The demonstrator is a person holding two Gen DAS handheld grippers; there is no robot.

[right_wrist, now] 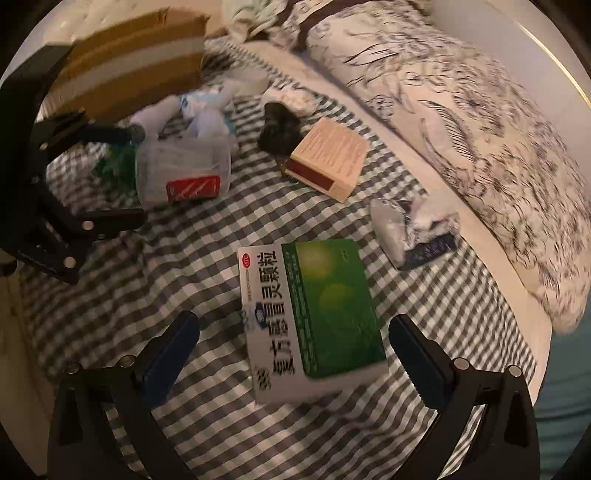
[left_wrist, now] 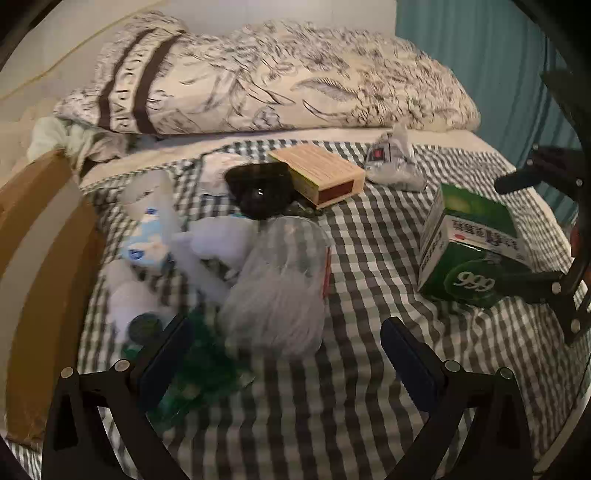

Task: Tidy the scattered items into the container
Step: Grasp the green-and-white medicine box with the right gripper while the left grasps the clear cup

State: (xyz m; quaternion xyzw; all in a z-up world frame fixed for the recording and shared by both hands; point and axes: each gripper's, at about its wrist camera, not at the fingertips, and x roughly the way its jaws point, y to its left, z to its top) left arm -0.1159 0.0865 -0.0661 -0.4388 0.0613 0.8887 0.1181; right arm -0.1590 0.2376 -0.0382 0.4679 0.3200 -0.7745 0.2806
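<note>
While both claws, left claw (left_wrist: 286,341) & right claw (right_wrist: 293,341), gape empty, the green box (right_wrist: 314,317) could slide on the soft bed (right_wrist: 184,258) w/ an off-centre pinch.

Checked grey-white bed sheet (left_wrist: 369,240) covering the bed, floral duvet (left_wrist: 295,81) bunched along the far side with a brown-striped pillow (left_wrist: 125,92) next to it, teal curtain (left_wrist: 480,55) behind, pale wall (left_wrist: 74,22)
</note>
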